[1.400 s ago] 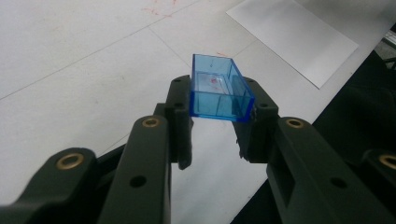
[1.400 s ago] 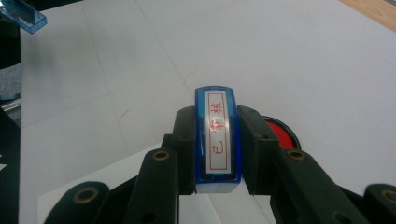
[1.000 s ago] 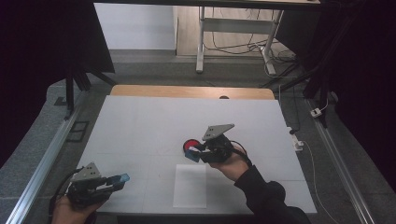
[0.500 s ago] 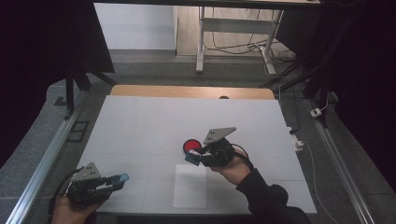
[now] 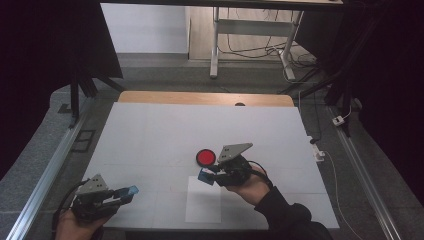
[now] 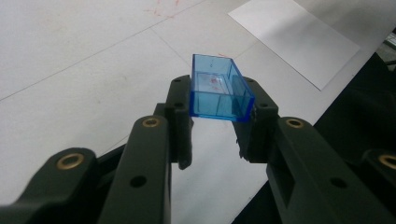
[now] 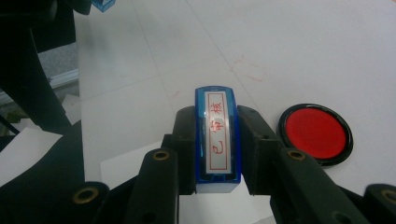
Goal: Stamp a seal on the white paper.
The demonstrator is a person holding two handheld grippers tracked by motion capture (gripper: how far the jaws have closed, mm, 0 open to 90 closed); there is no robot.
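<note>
Surface: white table top [image 5: 150, 135] marked by faint seams, with a wooden strip [image 5: 205, 98] along its far edge; a few red smudges show on it in both gripper views.
Paper: white sheet [image 5: 204, 200] lying flat near the table's near edge, between the two hands.
Room: grey floor around the table, metal rails [image 5: 45, 175] along both sides, a white frame leg [image 5: 215, 40] and loose cables [image 5: 255, 47] beyond the far edge, dark surroundings left and right.
Ink pad: round red pad in a black rim [image 5: 205, 157], flat on the table just beyond the paper; in the right gripper view [image 7: 315, 133] it lies just beside the right jaw, apart from it.
Right gripper: [image 5: 206, 175] held above the far end of the paper, near the ink pad; jaws closed narrowly on a blue stamp [image 7: 217, 135], both pads pressing its long sides.
Stamp: clamped upright between the jaws, its white label with red characters facing the camera, clear of the table.
Left gripper: [image 5: 129, 191] at the near left corner of the table, well apart from the paper; jaws partly closed on a blue transparent cap [image 6: 219, 88].
Cap: hollow rectangular shell gripped at the jaw tips by its two side walls, above the table surface.
</note>
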